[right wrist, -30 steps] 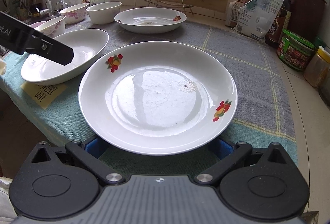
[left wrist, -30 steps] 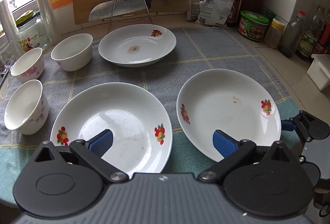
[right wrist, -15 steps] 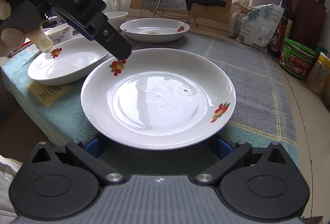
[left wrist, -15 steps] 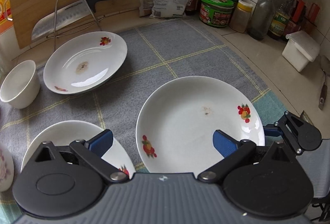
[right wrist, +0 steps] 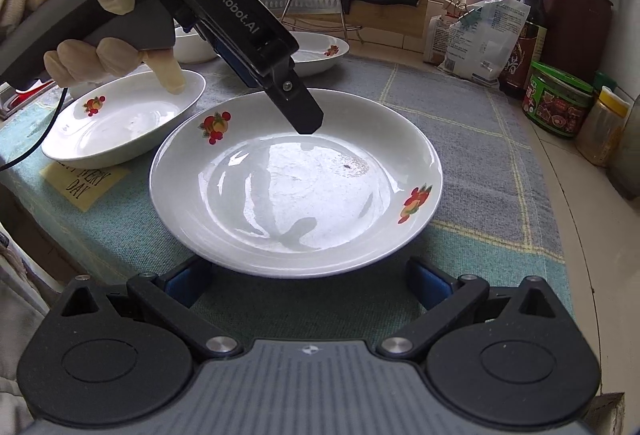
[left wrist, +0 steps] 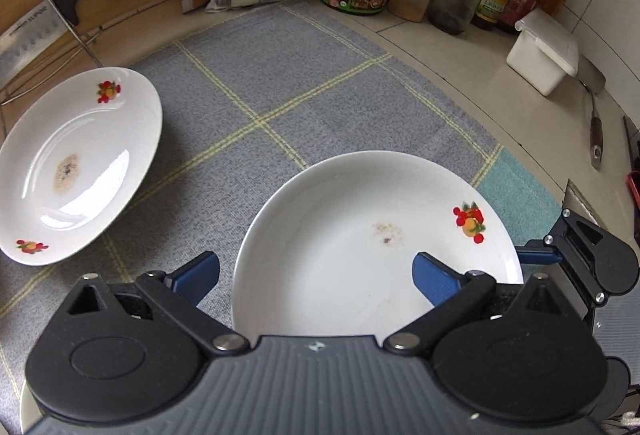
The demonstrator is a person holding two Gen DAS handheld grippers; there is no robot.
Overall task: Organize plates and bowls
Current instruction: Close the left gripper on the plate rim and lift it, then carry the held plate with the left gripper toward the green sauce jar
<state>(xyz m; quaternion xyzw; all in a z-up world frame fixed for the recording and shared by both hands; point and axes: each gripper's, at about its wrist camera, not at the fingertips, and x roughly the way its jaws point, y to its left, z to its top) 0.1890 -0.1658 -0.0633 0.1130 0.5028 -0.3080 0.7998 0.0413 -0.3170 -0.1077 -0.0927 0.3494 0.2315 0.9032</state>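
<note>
White shallow ceramic plate with red fruit motifs (right wrist: pixel 296 187): flat on grey checked cloth (left wrist: pixel 280 83) near the counter's front edge, a small brown speck in its well. Left gripper (left wrist: pixel 316 275): jaws spread, poised above the plate, one finger over its left rim. Right gripper (right wrist: pixel 308 279): jaws spread, low at the plate's near rim, apart from it. Second matching plate (left wrist: pixel 76 163): farther back on the cloth. Third plate (right wrist: pixel 120 119): just left.

Soft daylight, glossy glare, fisheye warp
</note>
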